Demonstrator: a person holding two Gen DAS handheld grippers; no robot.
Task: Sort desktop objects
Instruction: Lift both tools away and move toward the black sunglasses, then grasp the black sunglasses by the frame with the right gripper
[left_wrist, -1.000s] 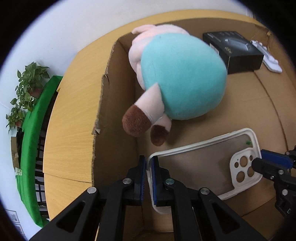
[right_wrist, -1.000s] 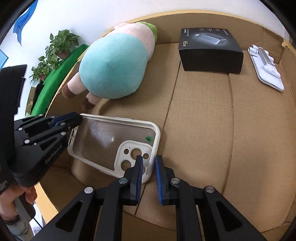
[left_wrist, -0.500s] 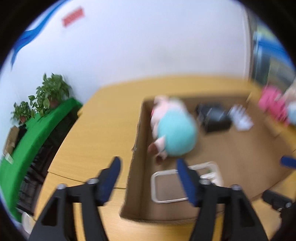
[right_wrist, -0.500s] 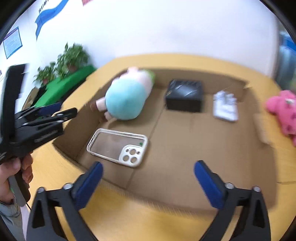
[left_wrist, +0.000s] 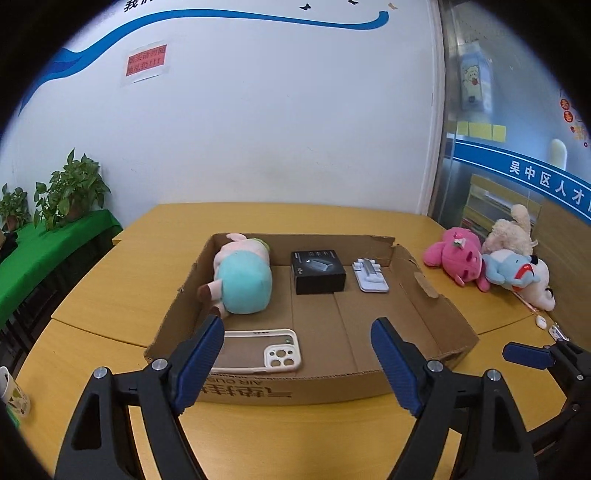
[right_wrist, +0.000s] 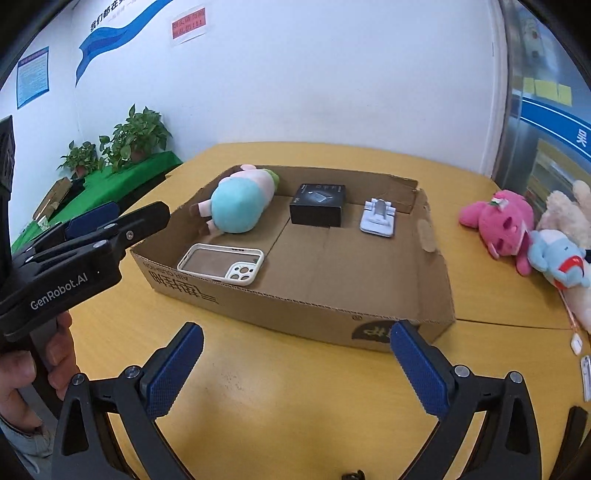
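The cardboard box (right_wrist: 295, 306) sits on the yellow table (right_wrist: 258, 387) and already holds four things: a teal plush toy (right_wrist: 236, 206) in the far left corner, a black box (right_wrist: 317, 205) at the middle of the far wall, a white stand (right_wrist: 378, 218) beside it, and a phone case (right_wrist: 223, 264) lying flat just inside the near wall on the left side. What looks left to sort is the pile of plush toys outside the box — a pink plush (right_wrist: 498, 221) nearest its right wall, a blue plush (right_wrist: 557, 258) beside that and a cream one behind.

Both claws hang over the near edge of the table, short of the box, with nothing between their pads. The right gripper (right_wrist: 295, 373) is spread as wide as it goes. The left gripper (left_wrist: 299, 358) is spread too, its jaws opening a little further, with only the near wall of the box behind the gap.

The pile lies to the right of both claws, well apart from the left one and with the whole box in between, so the right one is the nearer and likely the one to go. The pink plush lies with its long axis slanting from the box toward the near right — a grip across its body looks easiest.
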